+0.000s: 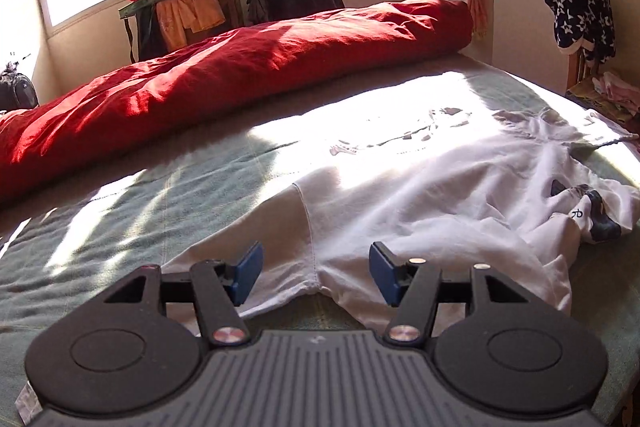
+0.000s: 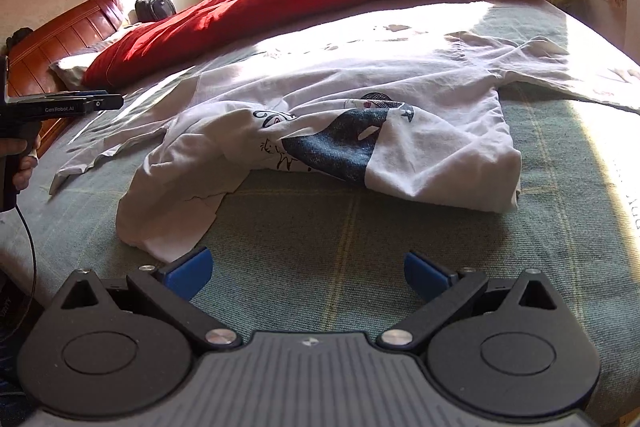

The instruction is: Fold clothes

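A white T-shirt (image 2: 420,147) lies on a green plaid bed (image 2: 320,235), at 12 o'clock from the right gripper (image 2: 308,273) and running from 12 toward 2 o'clock ahead of the left gripper (image 1: 316,277). Part of the shirt is turned over on itself: a doubled flap shows the dark blue print (image 2: 336,147) and forms a rounded fold edge toward 2 o'clock in the right view. The rest is loose and creased, with a sleeve or corner (image 2: 160,227) trailing toward the right gripper's left finger and another sleeve (image 2: 560,75) spread toward 1 o'clock. By judgement the fold is partial: one layer is brought over, yet no tidy rectangle is formed, and flattening and further folds remain. Whether this state comes from folding or from the shirt merely landing so cannot be told.

The left gripper hovers low over the shirt's near hem, its jaws moderately open and empty, the hem seam (image 1: 312,247) lying between the blue pads (image 1: 248,275). The right gripper sits low over bare bedding, its jaws wide open and empty, the shirt corner just beside its left pad (image 2: 188,273). In the right view the left gripper appears at 9 o'clock, held level in a hand (image 2: 22,163). A red duvet (image 1: 224,75) lies rolled along the far side of the bed.
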`<action>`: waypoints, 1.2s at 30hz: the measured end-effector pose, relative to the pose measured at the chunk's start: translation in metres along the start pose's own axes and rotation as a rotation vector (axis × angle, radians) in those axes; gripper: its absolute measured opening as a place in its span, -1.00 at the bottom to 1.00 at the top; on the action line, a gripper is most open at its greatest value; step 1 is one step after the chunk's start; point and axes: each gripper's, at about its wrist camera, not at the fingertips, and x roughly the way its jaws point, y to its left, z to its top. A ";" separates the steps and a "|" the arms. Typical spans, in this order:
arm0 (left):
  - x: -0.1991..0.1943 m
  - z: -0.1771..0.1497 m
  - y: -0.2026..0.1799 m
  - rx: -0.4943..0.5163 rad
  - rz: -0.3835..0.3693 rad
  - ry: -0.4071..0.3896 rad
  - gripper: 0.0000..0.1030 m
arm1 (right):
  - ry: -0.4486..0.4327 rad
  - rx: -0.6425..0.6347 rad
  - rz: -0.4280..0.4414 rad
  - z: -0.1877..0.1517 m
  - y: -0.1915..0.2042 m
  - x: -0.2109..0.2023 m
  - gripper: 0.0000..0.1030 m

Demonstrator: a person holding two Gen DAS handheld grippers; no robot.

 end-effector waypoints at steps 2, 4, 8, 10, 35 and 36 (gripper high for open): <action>0.022 0.017 0.019 -0.049 -0.019 0.001 0.08 | -0.007 -0.001 0.003 0.007 -0.001 0.001 1.00; 0.043 0.032 0.035 -0.084 -0.030 -0.003 0.01 | -0.009 -0.001 0.003 0.014 -0.001 0.004 1.00; 0.100 0.055 0.064 -0.137 0.025 0.023 -0.26 | -0.011 -0.033 0.006 0.030 0.001 0.014 1.00; 0.130 0.058 0.073 -0.149 0.057 0.062 -0.36 | -0.012 -0.055 0.010 0.037 0.003 0.019 1.00; 0.153 0.012 0.041 0.047 -0.103 0.167 -0.44 | -0.004 -0.095 0.084 0.057 0.013 0.045 1.00; 0.156 0.015 0.045 0.015 -0.114 0.159 -0.44 | -0.004 -0.088 0.087 0.057 0.012 0.046 1.00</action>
